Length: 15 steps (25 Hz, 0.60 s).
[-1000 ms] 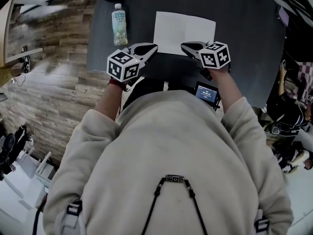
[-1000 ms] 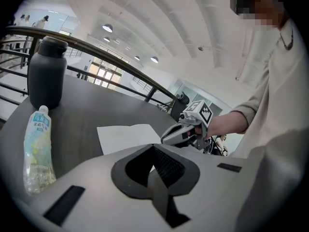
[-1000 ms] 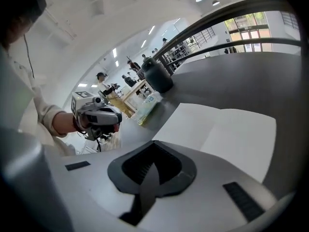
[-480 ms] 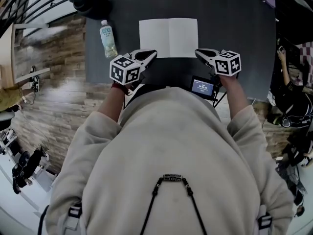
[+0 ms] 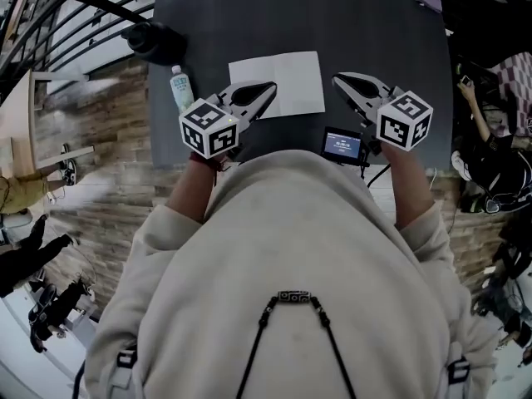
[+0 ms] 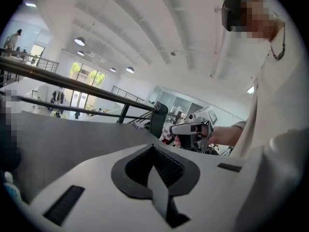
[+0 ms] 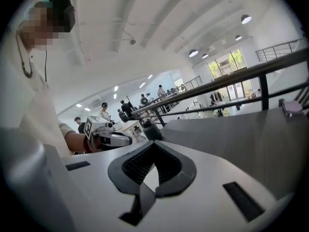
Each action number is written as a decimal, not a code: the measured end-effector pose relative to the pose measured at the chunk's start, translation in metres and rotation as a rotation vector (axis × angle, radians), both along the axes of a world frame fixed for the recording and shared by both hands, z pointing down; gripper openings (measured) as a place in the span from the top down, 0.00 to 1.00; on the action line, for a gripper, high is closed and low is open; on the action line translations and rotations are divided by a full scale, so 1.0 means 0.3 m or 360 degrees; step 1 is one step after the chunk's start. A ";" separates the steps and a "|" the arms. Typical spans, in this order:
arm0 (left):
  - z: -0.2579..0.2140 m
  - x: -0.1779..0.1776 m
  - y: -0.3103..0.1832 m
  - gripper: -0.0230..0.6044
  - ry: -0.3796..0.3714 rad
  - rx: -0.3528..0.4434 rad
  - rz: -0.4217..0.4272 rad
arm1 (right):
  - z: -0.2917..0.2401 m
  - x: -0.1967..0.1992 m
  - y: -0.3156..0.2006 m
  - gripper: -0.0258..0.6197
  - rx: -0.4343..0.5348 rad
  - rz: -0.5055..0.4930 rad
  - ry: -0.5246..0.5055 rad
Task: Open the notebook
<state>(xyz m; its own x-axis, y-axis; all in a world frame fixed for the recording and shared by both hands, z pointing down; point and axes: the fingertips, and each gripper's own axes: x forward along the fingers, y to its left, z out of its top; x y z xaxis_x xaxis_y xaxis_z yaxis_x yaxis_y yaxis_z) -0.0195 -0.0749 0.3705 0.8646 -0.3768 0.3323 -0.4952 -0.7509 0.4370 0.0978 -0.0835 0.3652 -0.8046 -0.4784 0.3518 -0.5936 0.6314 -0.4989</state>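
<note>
Both jaws pinched together, nothing in them. My left gripper (image 5: 268, 87) and right gripper (image 5: 339, 80) hover flanking the notebook (image 5: 287, 80), which is spread flat, 2 pages up, on the dark table (image 5: 374, 23). Looks opened to me; I'd lift clear without brushing the pages.

The left gripper (image 5: 270, 88) covers the near left corner of the notebook (image 5: 291, 77) in the head view. Its marker cube (image 5: 209, 127) hides the lower part of the bottle (image 5: 180, 88) just outside it. Beyond the bottle sits a dark round thing (image 5: 154, 41), too dim to name. Print on the small screen (image 5: 342, 144) just inside the right gripper (image 5: 337, 79) is too small to read. The person's torso (image 5: 283, 264) hides the near edge of the table (image 5: 374, 32) behind both grippers, and the picture's top cuts off its far edge. In the left gripper view, only a sliver of the bottle (image 6: 10, 190) shows at the rim, left of the jaws.
</note>
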 end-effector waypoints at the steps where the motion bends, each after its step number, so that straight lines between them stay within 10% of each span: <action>1: -0.045 0.006 -0.015 0.96 0.0022 0.0043 0.0007 | -0.056 -0.002 -0.011 0.94 0.0053 0.0009 -0.0003; 15: -0.258 0.006 -0.135 0.96 0.0128 0.0338 0.0033 | -0.284 -0.044 -0.033 0.94 0.0296 0.0051 0.0008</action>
<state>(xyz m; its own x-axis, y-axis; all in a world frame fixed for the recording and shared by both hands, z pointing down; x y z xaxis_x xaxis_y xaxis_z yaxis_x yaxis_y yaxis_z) -0.0178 -0.1153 0.2930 0.8935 -0.4128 0.1769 -0.4485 -0.8400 0.3053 0.0845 -0.0934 0.2800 -0.7864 -0.5608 0.2589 -0.6170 0.6933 -0.3724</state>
